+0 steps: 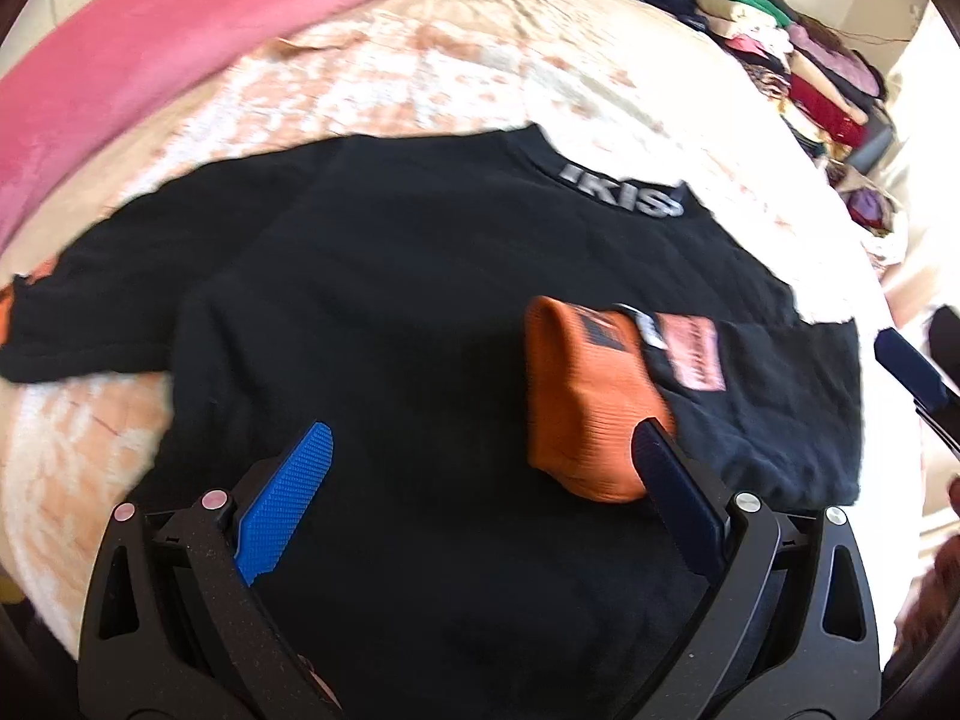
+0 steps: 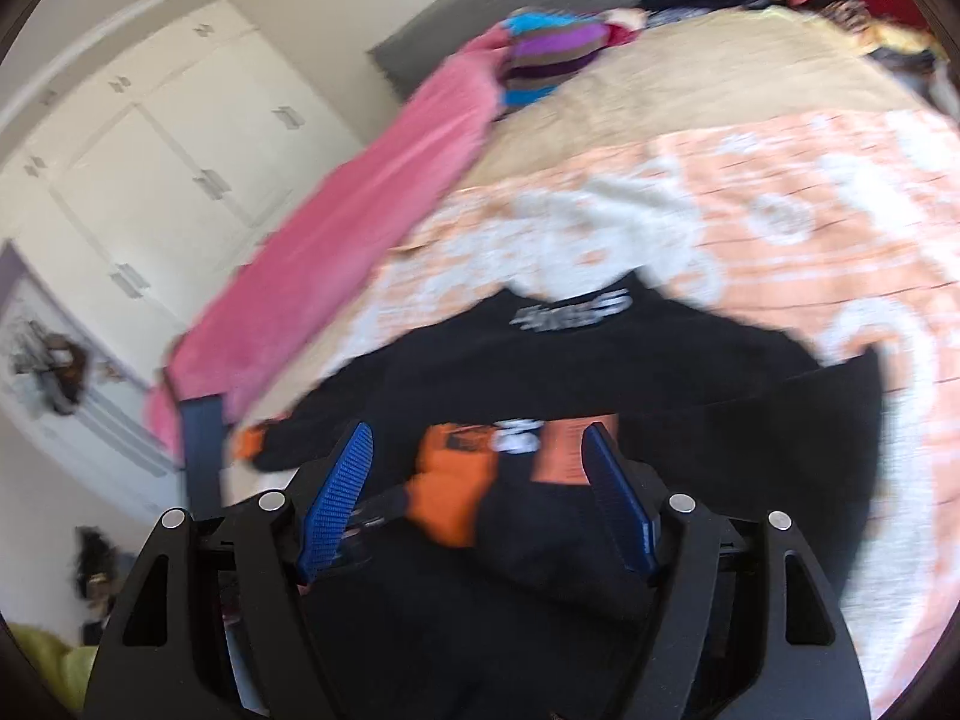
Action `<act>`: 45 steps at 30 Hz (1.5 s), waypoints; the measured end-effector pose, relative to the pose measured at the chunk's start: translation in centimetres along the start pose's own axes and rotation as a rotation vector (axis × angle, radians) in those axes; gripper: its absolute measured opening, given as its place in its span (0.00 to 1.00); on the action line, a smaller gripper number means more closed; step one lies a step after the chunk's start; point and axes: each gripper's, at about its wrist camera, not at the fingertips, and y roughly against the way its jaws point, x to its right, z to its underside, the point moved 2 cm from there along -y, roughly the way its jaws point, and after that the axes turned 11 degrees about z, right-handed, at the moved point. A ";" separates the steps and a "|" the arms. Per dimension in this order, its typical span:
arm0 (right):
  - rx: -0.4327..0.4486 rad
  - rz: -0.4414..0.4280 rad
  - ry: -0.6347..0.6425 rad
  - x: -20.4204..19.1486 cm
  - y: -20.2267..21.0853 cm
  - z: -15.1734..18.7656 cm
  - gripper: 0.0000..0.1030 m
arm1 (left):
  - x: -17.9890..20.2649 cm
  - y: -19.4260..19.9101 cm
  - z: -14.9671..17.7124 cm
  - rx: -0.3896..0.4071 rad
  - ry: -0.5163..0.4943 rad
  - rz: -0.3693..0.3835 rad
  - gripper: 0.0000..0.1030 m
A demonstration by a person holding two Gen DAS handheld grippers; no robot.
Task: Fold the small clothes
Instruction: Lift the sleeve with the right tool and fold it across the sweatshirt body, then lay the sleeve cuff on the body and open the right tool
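The left gripper is spread wide and holds nothing; its blue textured fingers hover just above the black shirt, which lies spread flat on the bed directly ahead of and beneath the gripper. An orange cuff of a sleeve folded inward over the shirt body lies just ahead of the gripper's right finger, touching or overlapping its tip. A white-lettered collar sits at the far edge of the shirt, ahead and to the right. A pink blanket lies beyond the shirt to the upper left, and stacked folded clothes stand at the far right. The right gripper is likewise open wide with nothing between its fingers; the black shirt lies just ahead and below, with the orange cuff between the two fingers in this view, though contact cannot be determined owing to motion blur. White cabinet doors stand well beyond, to the left.
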 end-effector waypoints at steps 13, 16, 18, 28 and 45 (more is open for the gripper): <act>-0.050 0.172 -0.031 4.8 -1.5 0.7 0.69 | 2.6 -5.4 -1.2 -0.037 0.036 0.026 0.41; -0.053 0.173 -0.013 4.5 -1.8 0.7 0.69 | 2.6 -4.5 -1.8 -0.017 0.024 0.156 0.07; -0.058 0.174 -0.004 4.4 -2.0 0.9 0.69 | 2.8 -3.3 -2.4 0.023 -0.018 0.152 0.07; -0.047 0.131 -0.002 3.4 -2.6 1.2 0.69 | -1.6 3.7 -6.7 0.205 -0.036 0.068 0.07; -0.145 0.280 0.108 1.5 -8.0 4.2 0.69 | -7.3 -0.8 -5.8 0.060 0.006 -0.008 0.14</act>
